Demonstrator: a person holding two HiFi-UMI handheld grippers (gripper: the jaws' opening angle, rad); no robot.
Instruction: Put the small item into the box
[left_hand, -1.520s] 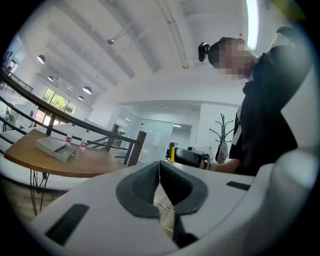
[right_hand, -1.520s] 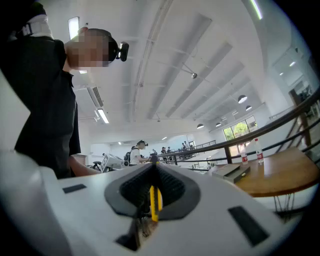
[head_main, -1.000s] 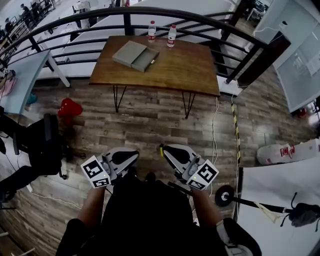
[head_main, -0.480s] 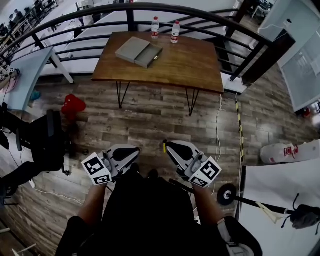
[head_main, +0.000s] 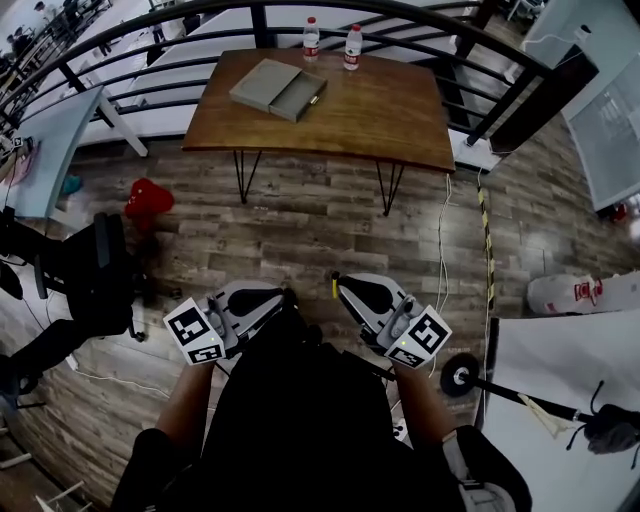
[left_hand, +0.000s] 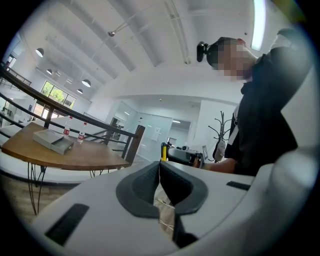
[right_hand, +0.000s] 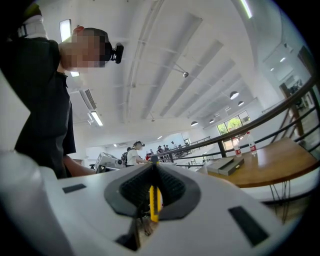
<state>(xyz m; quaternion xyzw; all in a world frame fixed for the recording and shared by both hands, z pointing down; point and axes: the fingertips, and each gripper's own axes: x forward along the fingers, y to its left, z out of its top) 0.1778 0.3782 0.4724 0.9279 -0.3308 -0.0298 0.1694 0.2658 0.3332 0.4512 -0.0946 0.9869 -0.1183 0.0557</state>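
A grey box (head_main: 274, 88) with its drawer pulled out lies on the wooden table (head_main: 380, 110) far ahead; it also shows in the left gripper view as box (left_hand: 52, 141) and in the right gripper view as box (right_hand: 227, 166). My right gripper (head_main: 338, 285) is held at waist height, shut on a small yellow item (right_hand: 153, 202), which peeks out as a yellow item (head_main: 334, 287) at the jaw tip. My left gripper (head_main: 284, 296) sits beside it, jaws closed together with nothing between them (left_hand: 159, 164).
Two water bottles (head_main: 311, 38) stand at the table's far edge before a black railing (head_main: 480, 40). Wooden floor lies between me and the table. A red object (head_main: 148, 197) and black chair (head_main: 95, 270) are at left, a white table (head_main: 560, 370) at right.
The view has shifted slightly toward the table, which now sits a little higher in the head view. Both grippers stay at the waist, shut as before.
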